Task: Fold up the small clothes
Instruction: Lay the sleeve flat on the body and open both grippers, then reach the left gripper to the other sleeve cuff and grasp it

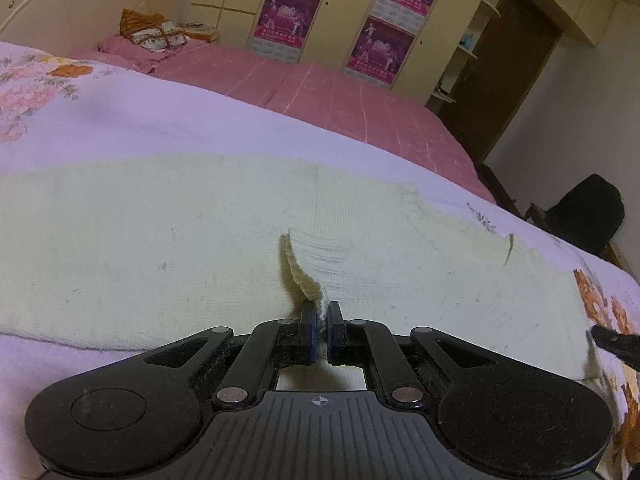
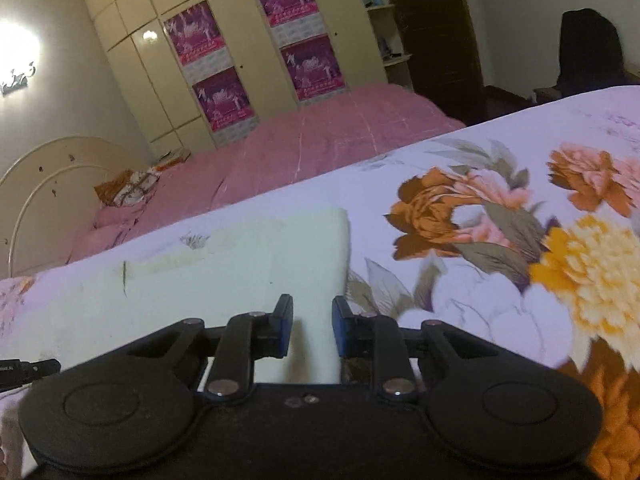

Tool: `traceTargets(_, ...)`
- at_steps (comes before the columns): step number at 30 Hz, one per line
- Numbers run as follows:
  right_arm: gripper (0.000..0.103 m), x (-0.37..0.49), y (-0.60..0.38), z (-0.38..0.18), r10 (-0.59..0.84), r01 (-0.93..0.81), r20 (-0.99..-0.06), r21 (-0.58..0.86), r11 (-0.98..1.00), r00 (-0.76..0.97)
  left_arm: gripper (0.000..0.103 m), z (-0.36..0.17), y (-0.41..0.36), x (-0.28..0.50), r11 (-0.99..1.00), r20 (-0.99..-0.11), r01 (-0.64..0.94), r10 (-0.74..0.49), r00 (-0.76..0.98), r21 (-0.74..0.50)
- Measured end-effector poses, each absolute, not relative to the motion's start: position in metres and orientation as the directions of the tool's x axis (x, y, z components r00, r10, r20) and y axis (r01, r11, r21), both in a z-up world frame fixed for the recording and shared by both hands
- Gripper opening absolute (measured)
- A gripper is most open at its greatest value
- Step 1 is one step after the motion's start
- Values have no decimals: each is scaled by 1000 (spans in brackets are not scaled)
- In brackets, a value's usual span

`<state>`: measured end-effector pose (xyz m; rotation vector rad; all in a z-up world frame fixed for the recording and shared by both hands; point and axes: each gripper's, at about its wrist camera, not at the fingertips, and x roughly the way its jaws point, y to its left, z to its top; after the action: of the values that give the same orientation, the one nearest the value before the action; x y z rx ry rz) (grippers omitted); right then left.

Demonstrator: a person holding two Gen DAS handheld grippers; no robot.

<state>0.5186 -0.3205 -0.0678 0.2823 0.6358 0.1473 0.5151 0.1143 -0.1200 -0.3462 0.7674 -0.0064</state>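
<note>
A cream knitted garment (image 1: 160,240) lies flat across a floral bed sheet (image 1: 120,120). My left gripper (image 1: 322,312) is shut on a ribbed edge of the garment (image 1: 300,276) and pinches it up into a small ridge. In the right wrist view the same cream garment (image 2: 224,272) ends at a folded edge near the middle. My right gripper (image 2: 312,312) is open, its jaws a little apart, just above the garment's right end and holding nothing. The tip of the right gripper (image 1: 612,342) shows at the right edge of the left wrist view.
The lilac sheet has large orange and yellow flowers (image 2: 580,280) to the right of the garment. A pink checked bedspread (image 1: 320,92) lies beyond, with pillows (image 1: 156,36) by the headboard. Wardrobes with magenta posters (image 2: 224,96) and a dark chair (image 2: 588,52) stand behind.
</note>
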Motion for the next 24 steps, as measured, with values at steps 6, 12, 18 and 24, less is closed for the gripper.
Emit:
traceTargets(6, 22, 533, -320, -87, 206, -78, -638, 224, 971, 742, 5, -120, 120, 514, 944, -678, -102, -148, 720, -314)
traceTargets(12, 23, 531, -322, -85, 212, -89, -600, 229, 969, 771, 7, -117, 118, 519, 945, -691, -123, -129, 711, -302)
traceTargets(18, 21, 564, -325, -76, 164, -75, -590, 172, 982, 791, 63, -85, 108, 517, 959, -604, -168, -6, 797, -230)
traceTargets(24, 17, 605, -312, -72, 175, -117, -591, 135, 984, 788, 63, -105, 58, 569, 985, -675, -17, -105, 730, -172)
